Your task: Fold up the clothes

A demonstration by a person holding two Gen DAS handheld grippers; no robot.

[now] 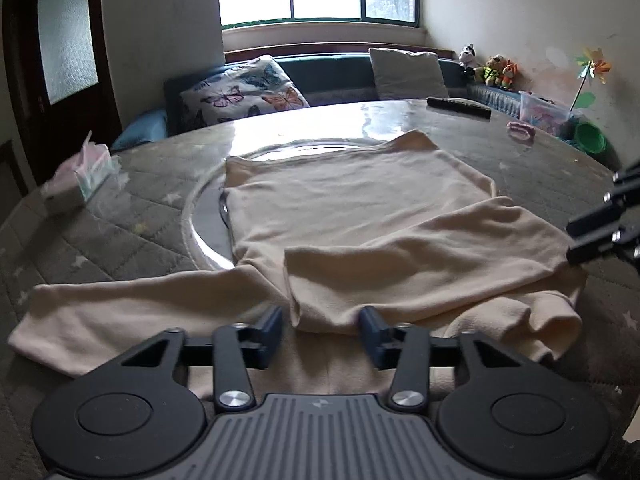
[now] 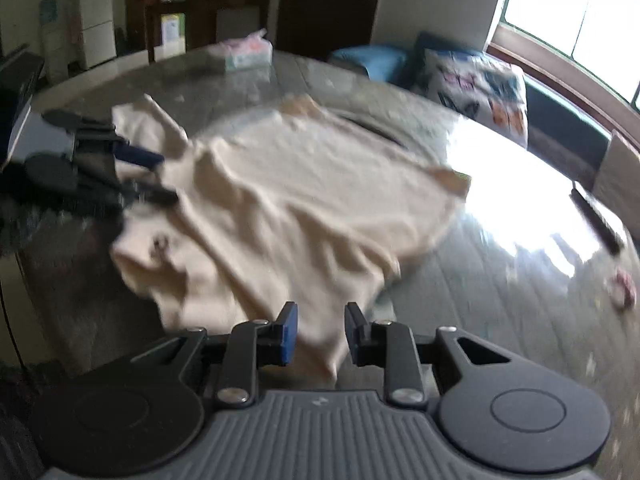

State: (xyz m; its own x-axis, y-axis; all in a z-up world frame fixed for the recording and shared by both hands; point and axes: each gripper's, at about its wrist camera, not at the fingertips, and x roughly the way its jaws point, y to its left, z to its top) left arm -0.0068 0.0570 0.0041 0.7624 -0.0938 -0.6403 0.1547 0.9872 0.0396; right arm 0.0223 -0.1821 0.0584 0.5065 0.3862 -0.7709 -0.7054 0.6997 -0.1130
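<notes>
Left gripper [image 1: 320, 326]: jaws spread, nothing between the pads, held low just above the near hem of the shirt [image 1: 344, 216]. Fingers [image 1: 269, 330] dark blue at the tips, black linkages behind.

Right gripper [image 2: 318, 330]: jaws spread, cloth showing in the gap beneath them but not pinched. Also seen at the right edge of the left wrist view [image 1: 600, 232], tips close against the edge of the folded sleeve; contact could not be told.

Shirt: cream, long-sleeved, spread flat on the table [image 1: 540, 148], body partly over a glass turntable [image 1: 208, 220]. One sleeve [image 1: 420, 264] folded across the lower body; other sleeve [image 1: 132, 312] stretched out sideways from the shirt, lying on the table. Blurred in the right wrist view.

Table: round, quilted grey cover with pale stars, glossy in the window light.

Tissue pack [image 1: 86, 178]: on the table, well apart from the shirt, on the side of the stretched sleeve.

Remote control [image 1: 460, 107]: beyond the shirt, near the table's far edge.

Small pink item [image 1: 520, 131]: beyond the shirt, just beside the remote; kind could not be told.

Butterfly cushion [image 1: 244, 94] and plain cushion [image 1: 408, 74]: on a bench past the table.
</notes>
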